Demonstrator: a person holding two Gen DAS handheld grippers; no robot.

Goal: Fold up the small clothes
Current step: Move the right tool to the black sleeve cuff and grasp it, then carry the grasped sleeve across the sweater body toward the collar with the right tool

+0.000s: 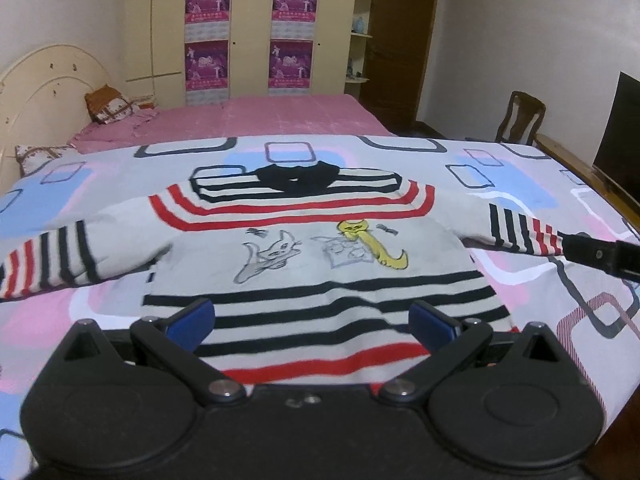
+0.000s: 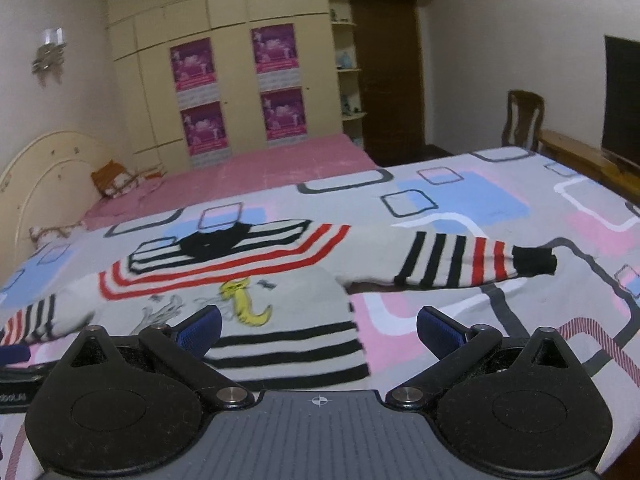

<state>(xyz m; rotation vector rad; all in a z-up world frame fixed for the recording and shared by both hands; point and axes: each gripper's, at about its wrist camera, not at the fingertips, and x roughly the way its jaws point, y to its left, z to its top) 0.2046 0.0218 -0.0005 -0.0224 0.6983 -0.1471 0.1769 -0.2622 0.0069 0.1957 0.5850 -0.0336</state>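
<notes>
A small grey sweater (image 1: pixel 320 248) with red and black stripes and cat drawings lies flat, front up, on the patterned bedsheet (image 1: pixel 520 288), sleeves spread to both sides. My left gripper (image 1: pixel 312 322) is open and empty, hovering over the sweater's lower hem. My right gripper (image 2: pixel 318 330) is open and empty, above the sweater's (image 2: pixel 280 280) lower right edge, near the right sleeve (image 2: pixel 460 260) with its black cuff. In the left wrist view the right gripper's tip (image 1: pixel 596 258) shows beside the right cuff.
A pink bed (image 1: pixel 240 120) with a cream headboard (image 1: pixel 44 84) and pillows lies behind. A wardrobe (image 1: pixel 248 28) with purple posters, a brown door (image 1: pixel 400 40), a wooden chair (image 1: pixel 520 120) and a dark TV (image 1: pixel 620 136) stand around. The bed's wooden edge is at the right.
</notes>
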